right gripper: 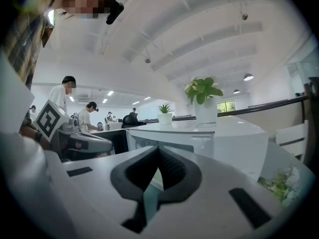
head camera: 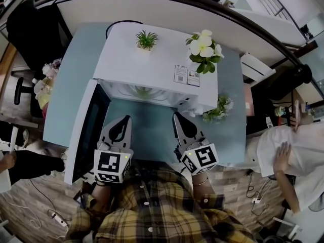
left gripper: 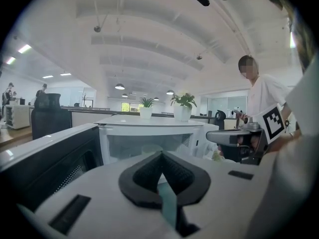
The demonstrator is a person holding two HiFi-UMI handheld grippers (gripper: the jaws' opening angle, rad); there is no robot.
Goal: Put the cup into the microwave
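Far left, the microwave door (head camera: 86,130) hangs wide open, swung out past the edge of the blue table (head camera: 147,138). My left gripper (head camera: 126,119) hovers in front of the opening, jaws pressed together, nothing between them. My left gripper view agrees: tips meeting, only air there.

Middle now: the microwave (head camera: 152,59) itself, cavity facing me. The cup (head camera: 143,91) looks to be inside it, a pale greenish shape on the floor of the cavity, blurred, so I can't make out a handle or rim. By my read the placing is done.

If I had to take it again, I'd guess it's small and light, probably stiff-walled, possibly slick, maybe breakable. I'd close on the side wall around mid-height, squeezing gently and keeping it upright past the door frame.

Right of centre, my right gripper (head camera: 177,116) is shut tight too, holding nothing, level with the left and well clear of the cavity.

On the microwave's top sit a small green potted plant (head camera: 146,39) and a white-flowered plant (head camera: 204,49)
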